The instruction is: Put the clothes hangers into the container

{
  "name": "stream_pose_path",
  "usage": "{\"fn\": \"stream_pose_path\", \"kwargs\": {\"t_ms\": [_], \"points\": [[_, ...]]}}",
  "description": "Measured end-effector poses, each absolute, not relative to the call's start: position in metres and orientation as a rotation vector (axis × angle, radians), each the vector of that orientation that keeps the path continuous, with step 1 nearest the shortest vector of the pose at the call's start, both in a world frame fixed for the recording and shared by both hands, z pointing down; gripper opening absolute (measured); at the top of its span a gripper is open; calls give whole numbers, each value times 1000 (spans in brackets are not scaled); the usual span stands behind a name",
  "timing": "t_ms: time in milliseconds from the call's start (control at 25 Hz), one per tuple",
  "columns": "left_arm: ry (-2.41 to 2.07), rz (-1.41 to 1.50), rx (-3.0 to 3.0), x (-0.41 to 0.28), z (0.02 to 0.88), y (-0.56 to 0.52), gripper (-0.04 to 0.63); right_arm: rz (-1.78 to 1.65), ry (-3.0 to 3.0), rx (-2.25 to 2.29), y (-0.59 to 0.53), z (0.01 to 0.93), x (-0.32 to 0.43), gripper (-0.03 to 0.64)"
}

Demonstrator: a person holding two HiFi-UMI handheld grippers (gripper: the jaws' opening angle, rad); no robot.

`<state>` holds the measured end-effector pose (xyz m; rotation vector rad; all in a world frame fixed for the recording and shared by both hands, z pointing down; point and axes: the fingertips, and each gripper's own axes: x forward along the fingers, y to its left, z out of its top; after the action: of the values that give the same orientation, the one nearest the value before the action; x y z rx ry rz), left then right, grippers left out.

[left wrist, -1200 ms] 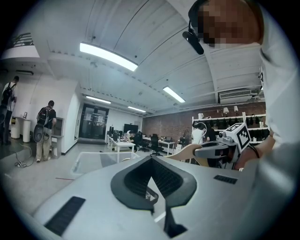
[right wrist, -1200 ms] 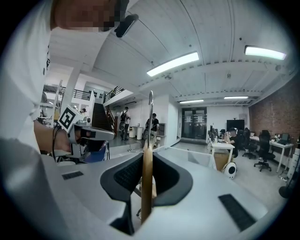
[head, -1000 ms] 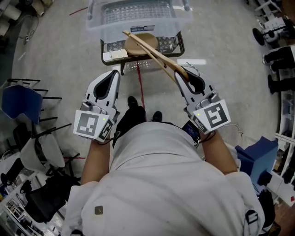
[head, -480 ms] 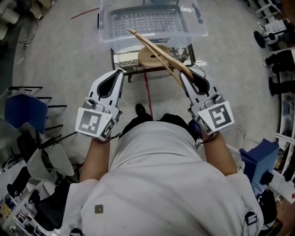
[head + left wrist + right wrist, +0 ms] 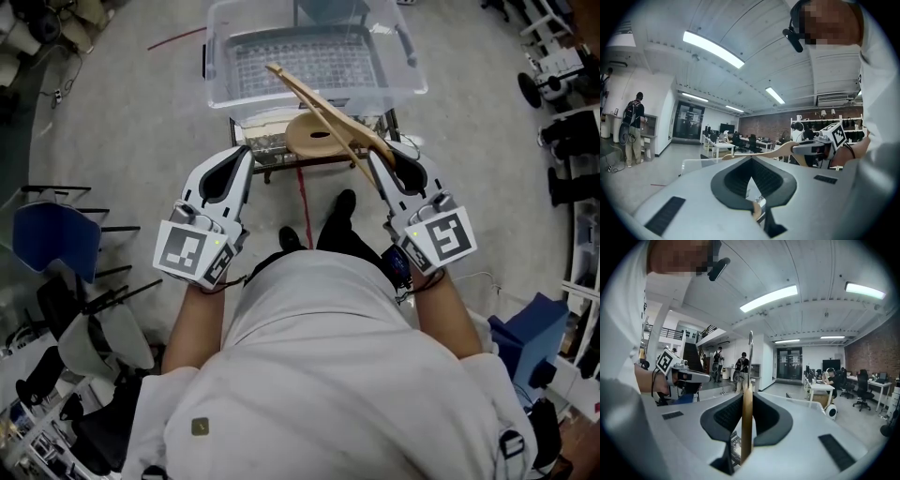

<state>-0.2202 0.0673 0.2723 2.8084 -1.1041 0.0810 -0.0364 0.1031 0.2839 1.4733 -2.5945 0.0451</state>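
Right gripper view: hanger [image 5: 746, 437] clamped upright between right gripper [image 5: 747, 398] jaws; left gripper [image 5: 751, 159] jaws together.

Right gripper [image 5: 746, 416] jaws pinched on a wooden hanger [image 5: 746, 432] seen edge-on, its metal hook [image 5: 750, 352] upright above them; left gripper [image 5: 693, 376] off to the left, standing people [image 5: 740, 367] and office desks [image 5: 820, 389] beyond.

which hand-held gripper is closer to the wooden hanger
Right. The right hand-held gripper is shut on the wooden hanger at its near end; the left hand-held gripper is apart from it, off to its left, empty.
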Motion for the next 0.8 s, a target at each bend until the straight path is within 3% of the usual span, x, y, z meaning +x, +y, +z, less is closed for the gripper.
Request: {"fn": "stream_pose_path", "kwargs": {"t_ms": [800], "points": [[-1274,116,2723,-85,278,-58,17,13,-2734,1317,-50,274,98,67]]}}
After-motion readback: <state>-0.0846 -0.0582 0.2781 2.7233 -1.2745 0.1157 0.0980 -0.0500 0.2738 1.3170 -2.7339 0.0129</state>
